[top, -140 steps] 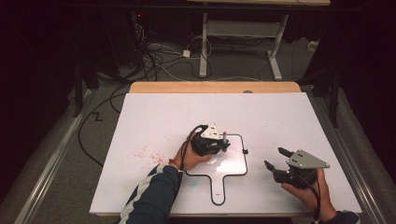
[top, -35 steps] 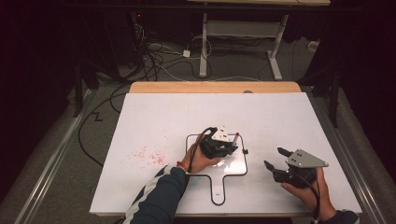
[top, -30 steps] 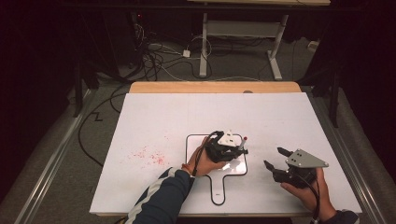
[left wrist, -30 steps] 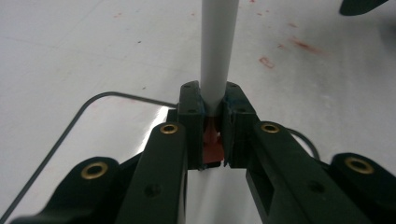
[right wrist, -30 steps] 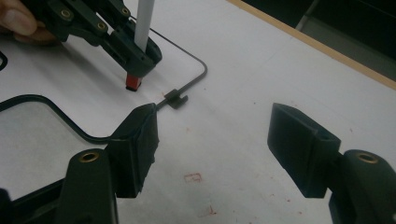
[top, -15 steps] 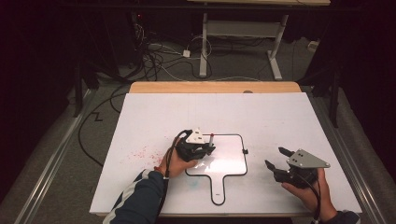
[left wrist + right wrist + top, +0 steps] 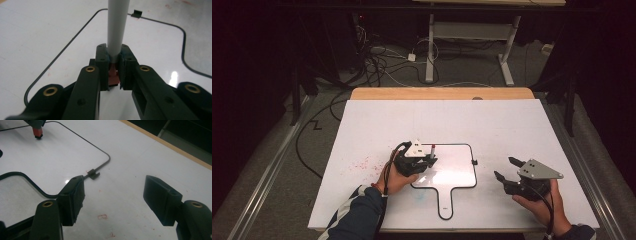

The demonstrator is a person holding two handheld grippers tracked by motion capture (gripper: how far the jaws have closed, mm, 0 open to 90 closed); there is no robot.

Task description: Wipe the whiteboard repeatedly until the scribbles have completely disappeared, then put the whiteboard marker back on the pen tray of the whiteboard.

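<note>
A small white board (image 7: 457,167) with a thin black rim and a handle lies flat on the white table (image 7: 492,125). My left gripper (image 7: 428,160) is at the board's left edge, shut on a marker (image 7: 432,150) with a grey barrel and a red end. In the left gripper view the jaws pinch the grey barrel (image 7: 117,27) just above the red end (image 7: 113,73), over the board (image 7: 150,45). My right gripper (image 7: 508,169) hovers open to the right of the board, holding nothing. The right gripper view has its fingers (image 7: 75,195) wide apart beside the board's corner clip (image 7: 93,173).
Red smudges (image 7: 362,162) mark the table left of the board, and faint red marks (image 7: 102,216) lie near the right gripper. A wooden strip (image 7: 442,93) runs along the table's far edge. Cables (image 7: 382,60) and a desk frame stand on the floor beyond.
My left gripper, still holding the marker, has swept from the board's right half to its left edge. The right gripper has stayed where it was, open.
</note>
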